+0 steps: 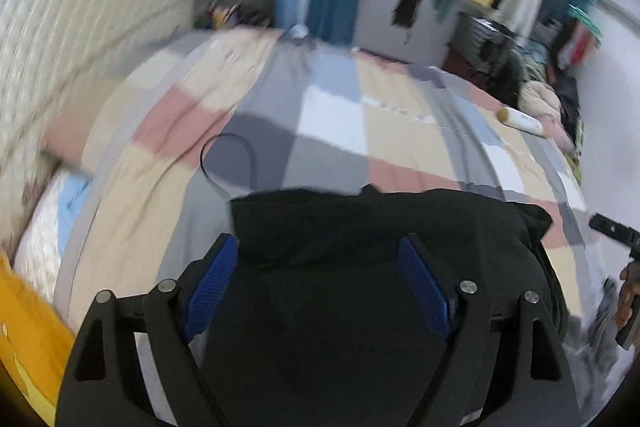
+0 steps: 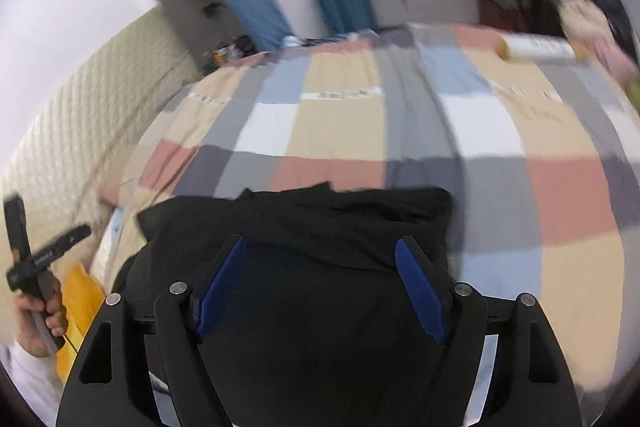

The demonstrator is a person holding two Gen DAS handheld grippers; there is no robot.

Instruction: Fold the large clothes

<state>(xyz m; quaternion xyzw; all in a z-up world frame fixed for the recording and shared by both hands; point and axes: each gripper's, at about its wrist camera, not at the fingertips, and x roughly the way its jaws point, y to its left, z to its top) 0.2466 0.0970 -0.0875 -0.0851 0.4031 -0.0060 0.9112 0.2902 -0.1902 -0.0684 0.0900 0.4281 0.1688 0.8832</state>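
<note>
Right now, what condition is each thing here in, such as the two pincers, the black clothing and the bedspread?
left gripper: open, holding nothing
right gripper: open, holding nothing
black garment: folded over, lying on the bed
checked bedspread: spread out
white roll: lying on its side

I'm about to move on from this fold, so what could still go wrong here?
1. Both views are blurred, so I can't tell whether the edges of the black garment line up.
2. A thin black cable loops right beside the garment and could snag.
3. A white bottle lies loose on the bedspread and might roll.
</note>
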